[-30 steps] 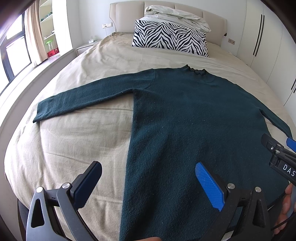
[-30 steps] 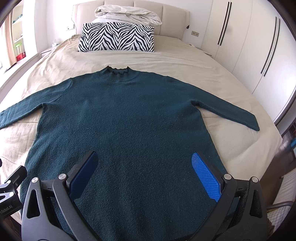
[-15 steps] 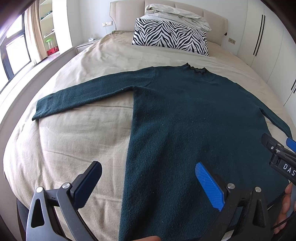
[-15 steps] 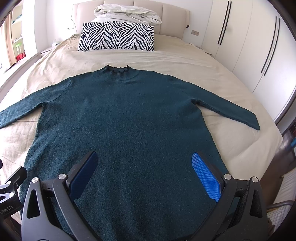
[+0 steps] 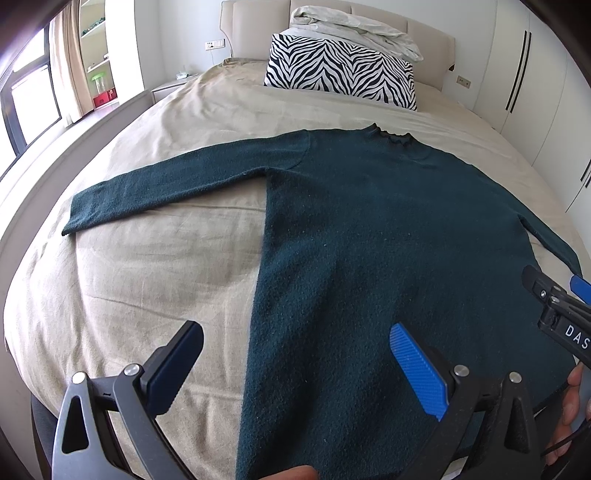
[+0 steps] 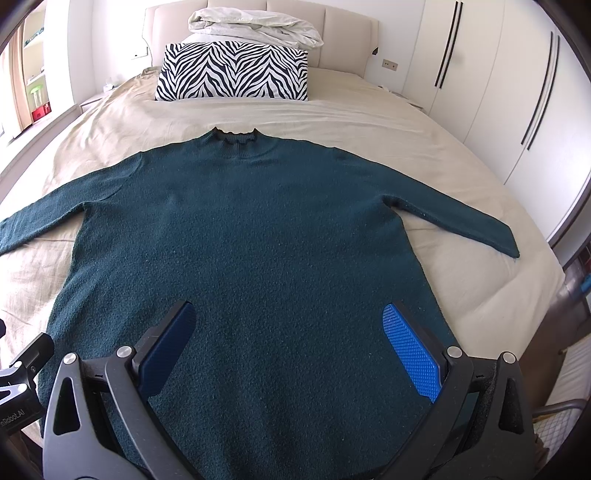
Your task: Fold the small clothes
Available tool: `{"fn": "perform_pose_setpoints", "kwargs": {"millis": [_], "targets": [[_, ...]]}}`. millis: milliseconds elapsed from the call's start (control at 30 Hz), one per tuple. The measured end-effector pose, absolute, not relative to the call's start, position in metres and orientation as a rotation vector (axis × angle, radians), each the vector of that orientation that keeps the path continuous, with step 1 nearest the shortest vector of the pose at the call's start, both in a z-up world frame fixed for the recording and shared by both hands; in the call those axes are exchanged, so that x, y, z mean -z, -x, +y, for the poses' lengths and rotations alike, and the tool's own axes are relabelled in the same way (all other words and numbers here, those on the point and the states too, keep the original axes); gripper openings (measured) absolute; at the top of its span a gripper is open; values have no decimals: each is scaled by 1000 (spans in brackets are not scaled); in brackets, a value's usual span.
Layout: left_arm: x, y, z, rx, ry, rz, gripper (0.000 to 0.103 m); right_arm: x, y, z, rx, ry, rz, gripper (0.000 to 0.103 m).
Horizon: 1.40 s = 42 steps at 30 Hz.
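A dark teal knit sweater (image 5: 369, 229) lies flat on the beige bed (image 5: 155, 266), front down or up I cannot tell, collar toward the headboard, both sleeves spread outward. It also shows in the right wrist view (image 6: 251, 240). My left gripper (image 5: 295, 354) is open and empty, above the sweater's lower left edge. My right gripper (image 6: 288, 332) is open and empty, above the lower middle of the sweater. The right gripper also shows at the right edge of the left wrist view (image 5: 557, 306).
A zebra-striped pillow (image 6: 232, 72) and a crumpled light blanket (image 6: 255, 24) lie at the padded headboard. White wardrobe doors (image 6: 491, 85) stand on the right. A window and shelves (image 5: 44, 85) are on the left. The bed edge drops off at both sides.
Both views have shifted slightly; the sweater sits a little lower and closer in the frames. The sweater itself has not moved and both grippers stay open.
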State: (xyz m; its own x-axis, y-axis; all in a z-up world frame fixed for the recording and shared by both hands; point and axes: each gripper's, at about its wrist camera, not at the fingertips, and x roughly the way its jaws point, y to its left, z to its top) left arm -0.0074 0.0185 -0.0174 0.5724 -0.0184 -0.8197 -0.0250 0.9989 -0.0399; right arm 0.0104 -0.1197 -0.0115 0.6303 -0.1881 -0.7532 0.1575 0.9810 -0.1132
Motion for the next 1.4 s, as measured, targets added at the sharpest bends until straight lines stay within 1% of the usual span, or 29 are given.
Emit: {"fn": "perform_pose_setpoints", "kwargs": {"millis": [267,400,533,633,733,867,967,1067,1167,1233,1300,1400], "targets": [[21,6,20,7,70,984,103,16,-11,-119,197,38,870,103],[19,7,21,7,65,963,103,18,-12,-118,196,37,875,103],[21,2,37,65,169,975,103,21,-16,-116,183,32,879,103],[22,-7,67,100,326,967,103,18,-20,-119,134,-3,869,103],[21,-22,107,172,511,900,103,13,-21,-123,60,-73,833,103],[30,-49,157,140,633,967,103,1,-24,-131,8,-182,770,103],[35,-53,210,49,758,889,103,-7,-31,-132,-15,-208,750,103],[53,-57,274,-19,994,818,103,-16,-34,-132,-40,-205,723,103],[75,-60,330,-85,1211,753,102,-18,-42,-136,-65,-254,723,91],[83,-62,354,-130,1275,700,102,-15,-51,-137,-81,-289,743,79],[91,-64,372,-168,1323,663,100,-10,-60,-135,-90,-303,761,72],[101,-68,388,-205,1391,609,97,-2,-73,-129,-100,-312,785,71]]}}
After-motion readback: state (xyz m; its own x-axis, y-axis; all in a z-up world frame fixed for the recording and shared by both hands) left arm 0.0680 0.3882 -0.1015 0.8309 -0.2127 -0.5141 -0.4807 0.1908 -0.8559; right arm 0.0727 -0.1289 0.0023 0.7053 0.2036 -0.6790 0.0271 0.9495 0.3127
